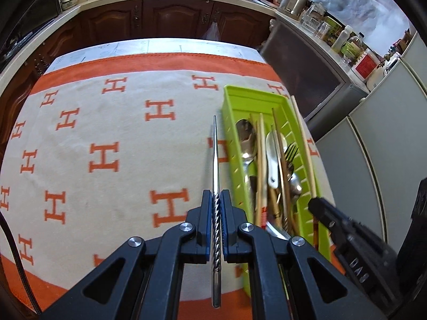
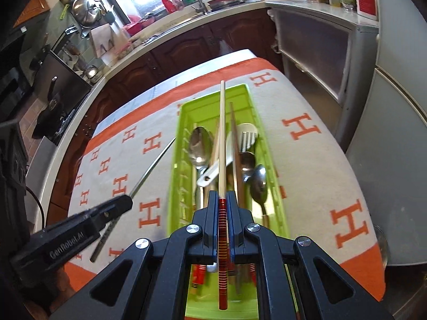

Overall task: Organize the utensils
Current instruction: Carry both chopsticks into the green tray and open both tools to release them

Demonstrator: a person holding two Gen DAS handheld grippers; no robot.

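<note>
My left gripper [image 1: 216,196] is shut on a metal chopstick [image 1: 215,154] with a twisted handle, held above the cloth just left of the green utensil tray [image 1: 234,98]. It shows from the side in the right wrist view [image 2: 117,205], chopstick [image 2: 154,162] pointing away. My right gripper [image 2: 222,196] is shut on a wooden chopstick [image 2: 222,133] with a red striped handle, held over the tray [image 2: 213,98]. That chopstick [image 1: 301,138] and the right gripper [image 1: 317,205] show in the left wrist view. The tray holds spoons [image 2: 198,146], a fork [image 1: 291,152], a white spoon [image 2: 213,172] and chopsticks.
The table carries a beige cloth with orange H marks [image 1: 106,133]. A grey cabinet [image 1: 307,74] and a fridge [image 2: 395,133] stand close on the right. Dark wooden kitchen cabinets [image 1: 173,21] and a counter with a sink [image 2: 192,8] lie beyond the far edge.
</note>
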